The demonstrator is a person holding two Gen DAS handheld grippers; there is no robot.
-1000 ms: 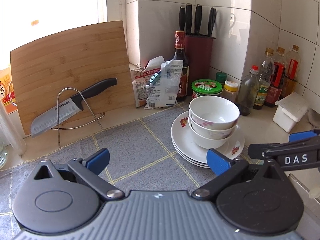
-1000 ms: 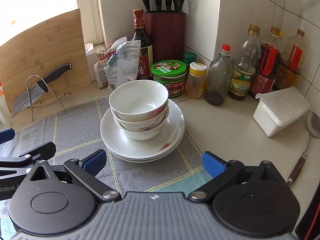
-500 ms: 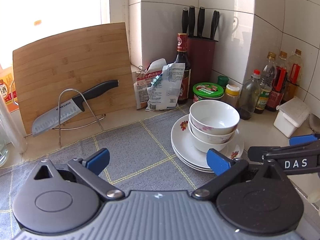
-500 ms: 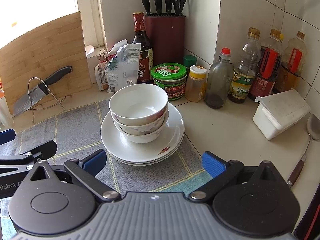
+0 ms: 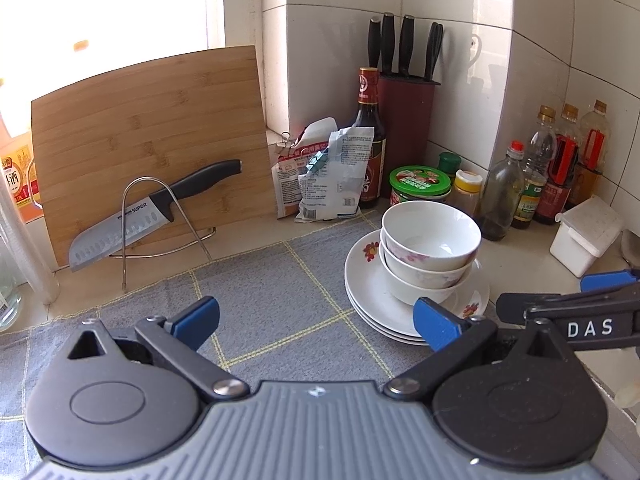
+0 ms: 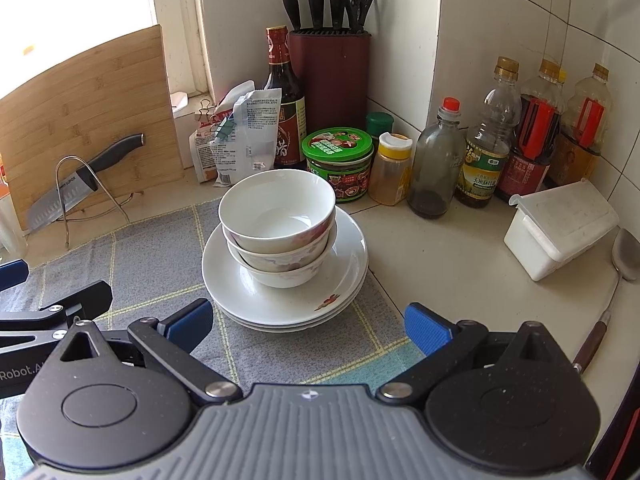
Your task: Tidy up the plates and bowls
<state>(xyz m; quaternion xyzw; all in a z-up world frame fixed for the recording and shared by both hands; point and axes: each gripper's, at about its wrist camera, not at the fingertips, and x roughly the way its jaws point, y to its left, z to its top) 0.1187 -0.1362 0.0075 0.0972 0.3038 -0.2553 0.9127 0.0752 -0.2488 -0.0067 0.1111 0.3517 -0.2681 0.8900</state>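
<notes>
- Bowls [image 6: 278,224]: two nested, seated on the stacked plates [image 6: 344,276]; the stack rests on the grey mat [image 6: 152,260], at its right edge, in front of the green-lidded jar [image 6: 338,156].
- Right gripper [image 6: 306,326]: jaws spread wide, empty; stack lies just ahead, between the finger lines, not touched.
- Left gripper [image 5: 316,318]: jaws spread wide, empty; stack sits ahead and right, beside the right fingertip [image 5: 434,322].
- Change from 1.0 s ago: both grippers have drawn back and risen slightly; stack appears smaller and farther. Dishes unmoved.
</notes>
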